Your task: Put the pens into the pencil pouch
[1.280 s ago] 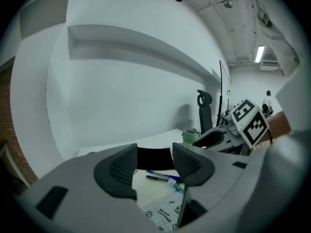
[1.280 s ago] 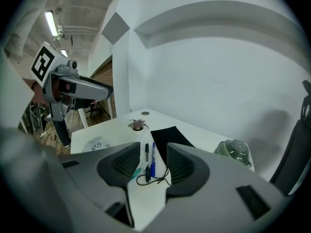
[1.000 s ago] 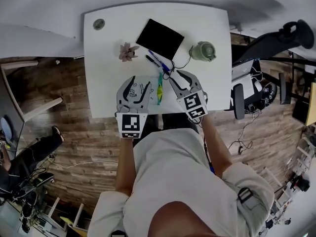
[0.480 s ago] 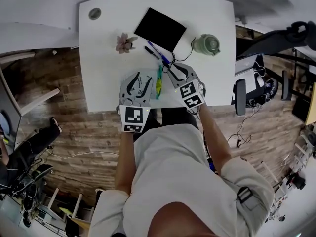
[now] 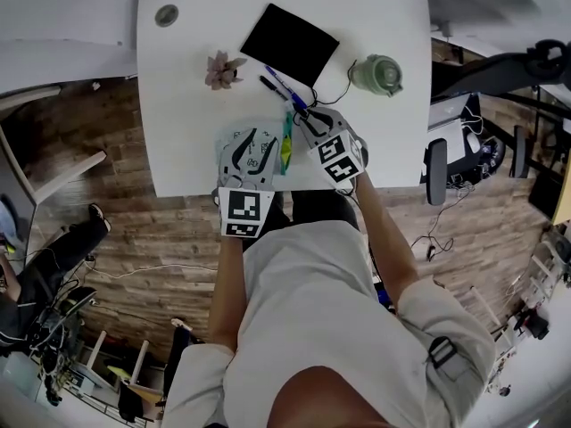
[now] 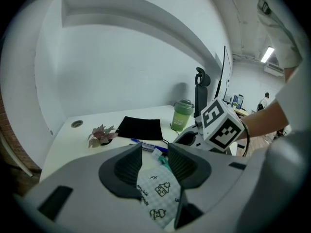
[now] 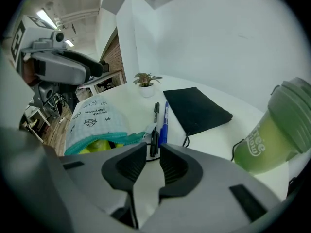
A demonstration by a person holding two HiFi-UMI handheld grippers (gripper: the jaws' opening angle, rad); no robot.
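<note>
The pale printed pencil pouch [image 5: 252,157] [image 7: 95,118] lies near the table's front edge. Its teal zipper mouth [image 5: 287,145] is open, with yellow-green things inside. My left gripper [image 5: 250,146] [image 6: 154,154] is down over it. Its jaws are closing, and the pouch's fabric [image 6: 158,193] fills the gap between both pads. A blue pen [image 5: 285,87] [image 7: 164,120] and a black pen [image 5: 270,87] [image 7: 155,123] lie side by side beyond the pouch. My right gripper [image 5: 309,121] [image 7: 153,152] points down at their near ends. Its jaws are closing to a narrow gap, with nothing pressed between them.
A black cloth [image 5: 288,43] lies behind the pens, with a thin black cable [image 5: 332,101] beside it. A green lidded cup [image 5: 376,74] stands at the right and a small potted plant [image 5: 223,68] at the left. A round cable hole [image 5: 166,14] marks the white table's [image 5: 178,105] far left corner.
Both grippers have sunk onto the table. The left one has settled over the pouch. The right one has moved towards the pens' near ends and its jaws have narrowed.
</note>
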